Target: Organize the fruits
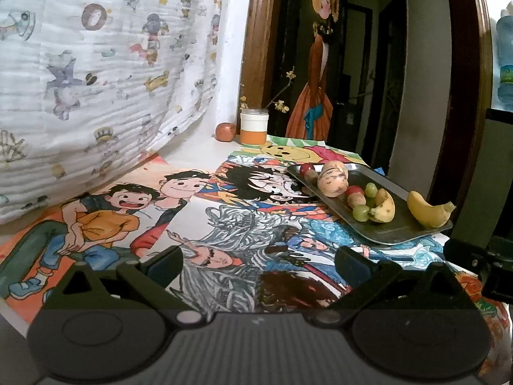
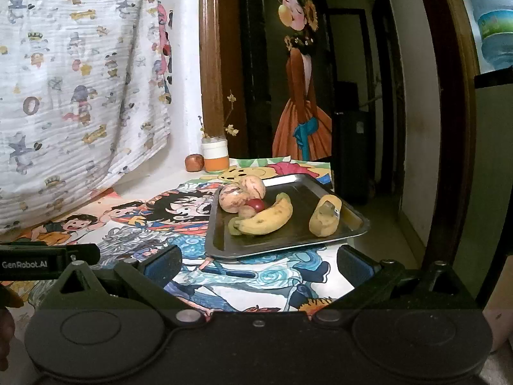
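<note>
A metal tray [image 1: 384, 234] [image 2: 288, 240] sits on the drawing-covered table, at the right in the left wrist view and dead ahead in the right wrist view. It holds two bananas [image 1: 428, 213] [image 2: 269, 219], a pale speckled fruit [image 1: 332, 179] [image 2: 233, 198], red cherry-like fruits [image 1: 353, 190] [image 2: 256, 204] and green grapes [image 1: 360, 212]. An apple [image 1: 225, 132] [image 2: 194, 162] lies off the tray at the back by a jar. My left gripper [image 1: 258, 263] is open and empty, left of the tray. My right gripper [image 2: 259, 261] is open and empty, just before the tray's near rim.
A white-and-orange jar [image 1: 253, 126] [image 2: 215, 158] with twigs stands at the table's back. A patterned white cloth [image 1: 96, 80] hangs at the left. A wooden door frame and a painted figure stand behind. The table's right edge drops off beside the tray. The left gripper's body [image 2: 48, 261] shows at the left.
</note>
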Tool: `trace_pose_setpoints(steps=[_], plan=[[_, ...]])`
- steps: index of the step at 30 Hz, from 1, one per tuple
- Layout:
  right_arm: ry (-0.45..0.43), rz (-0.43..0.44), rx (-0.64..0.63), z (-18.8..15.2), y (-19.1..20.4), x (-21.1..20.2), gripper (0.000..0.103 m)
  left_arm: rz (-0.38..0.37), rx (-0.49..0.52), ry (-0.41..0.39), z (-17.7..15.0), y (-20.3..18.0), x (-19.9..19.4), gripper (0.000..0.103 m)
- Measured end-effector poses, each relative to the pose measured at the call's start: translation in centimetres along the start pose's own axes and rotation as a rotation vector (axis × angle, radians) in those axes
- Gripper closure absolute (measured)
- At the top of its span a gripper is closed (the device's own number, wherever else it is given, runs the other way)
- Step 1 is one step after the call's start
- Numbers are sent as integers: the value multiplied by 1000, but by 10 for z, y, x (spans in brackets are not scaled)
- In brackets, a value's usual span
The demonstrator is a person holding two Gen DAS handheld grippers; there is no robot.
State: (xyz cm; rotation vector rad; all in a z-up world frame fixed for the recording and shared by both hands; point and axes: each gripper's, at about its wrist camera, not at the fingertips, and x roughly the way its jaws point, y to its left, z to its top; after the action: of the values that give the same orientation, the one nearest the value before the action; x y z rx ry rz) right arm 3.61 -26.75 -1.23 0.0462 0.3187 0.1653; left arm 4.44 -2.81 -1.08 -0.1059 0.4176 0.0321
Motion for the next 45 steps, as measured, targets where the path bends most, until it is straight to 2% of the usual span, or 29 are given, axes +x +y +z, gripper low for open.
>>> trace_pose_setpoints(steps=[19, 45], plan=[[-15, 21, -29, -3, 10, -10, 0, 1, 1, -15, -6, 5, -14, 0], [-3, 22, -30, -8, 10, -11, 0, 8, -9, -1, -11, 10, -15, 0]])
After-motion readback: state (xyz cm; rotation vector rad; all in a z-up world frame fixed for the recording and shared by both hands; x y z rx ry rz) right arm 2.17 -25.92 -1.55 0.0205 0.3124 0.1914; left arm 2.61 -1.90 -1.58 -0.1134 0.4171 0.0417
